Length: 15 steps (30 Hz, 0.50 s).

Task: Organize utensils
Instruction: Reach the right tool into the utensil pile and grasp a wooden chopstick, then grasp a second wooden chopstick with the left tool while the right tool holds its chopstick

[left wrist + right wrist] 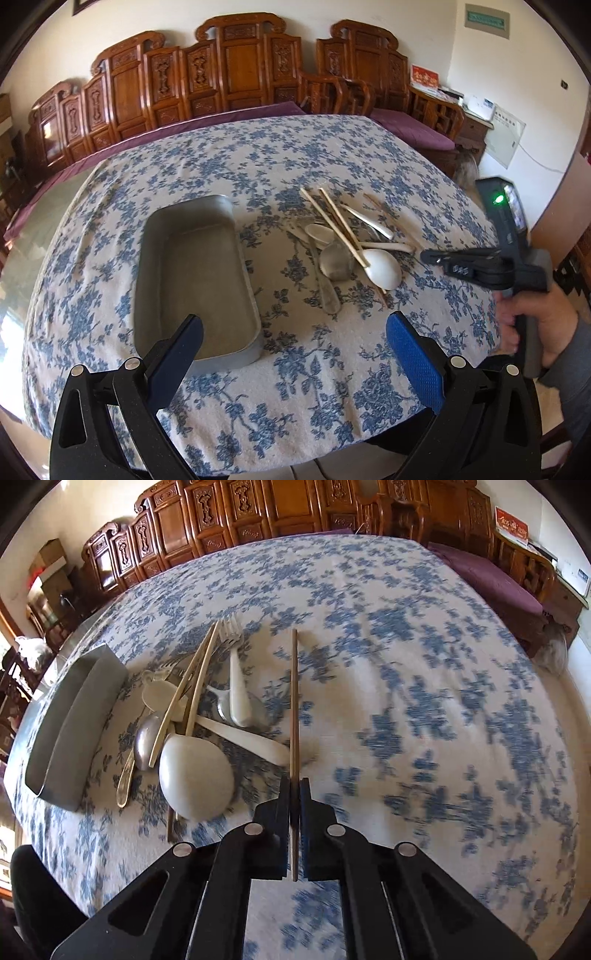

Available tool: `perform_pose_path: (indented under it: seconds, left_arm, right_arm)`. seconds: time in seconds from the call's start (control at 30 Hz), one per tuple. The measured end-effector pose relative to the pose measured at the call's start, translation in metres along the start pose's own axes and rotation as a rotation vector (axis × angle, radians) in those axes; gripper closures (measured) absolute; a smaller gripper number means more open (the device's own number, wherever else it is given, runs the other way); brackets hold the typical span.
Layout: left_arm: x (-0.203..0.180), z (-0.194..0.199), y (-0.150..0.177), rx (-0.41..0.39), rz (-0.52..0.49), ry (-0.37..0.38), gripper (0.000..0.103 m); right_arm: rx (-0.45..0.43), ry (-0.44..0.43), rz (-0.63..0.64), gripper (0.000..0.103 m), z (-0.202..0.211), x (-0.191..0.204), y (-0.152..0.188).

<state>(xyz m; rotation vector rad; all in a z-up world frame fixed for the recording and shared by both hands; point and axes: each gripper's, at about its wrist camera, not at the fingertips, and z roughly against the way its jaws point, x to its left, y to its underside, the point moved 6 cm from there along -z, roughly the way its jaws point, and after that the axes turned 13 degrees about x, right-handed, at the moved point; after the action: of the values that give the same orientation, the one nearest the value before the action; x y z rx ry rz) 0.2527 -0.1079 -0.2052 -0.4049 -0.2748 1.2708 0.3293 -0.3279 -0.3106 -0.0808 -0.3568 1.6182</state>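
Utensils lie in a loose heap on the desk, which is covered by a cloth with blue flowers. Seen from the left wrist, the heap sits at about two o'clock from the grey metal tray, apart from it; the tray holds nothing.

In the heap, a big white spoon lies nearest the right tongs, its bowl up. Beside it at nine o'clock rests a metal spoon. Two pale chopsticks cross over both spoons. A white-handled fork points to twelve o'clock, and a smaller white spoon lies at the tray side of the pile.

The right tongs are pressed together on a single brown chopstick, which runs straight out toward twelve o'clock between the pads, at the three o'clock edge of the heap. In the left wrist view a hand grips the handle of that tool.

The left tongs stand wide apart with nothing between them, hovering over the near end of the tray and the bare cloth beside it.

A carved wooden bench with purple cushions stands beyond the desk at twelve o'clock.
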Motion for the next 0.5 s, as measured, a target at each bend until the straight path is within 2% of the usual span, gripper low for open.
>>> perform_pose_path:
  seconds: [0.27, 0.5]
  left_arm:
    - [-0.032, -0.026, -0.028, 0.024, -0.047, 0.025, 0.010]
    - [-0.044, -0.062, -0.064, 0.064, -0.025, 0.046, 0.033]
  right_arm:
    - [-0.104, 0.002, 0.055, 0.097, 0.048, -0.017, 0.009]
    - [-0.124, -0.028, -0.001, 0.097, 0.057, -0.039, 0.004]
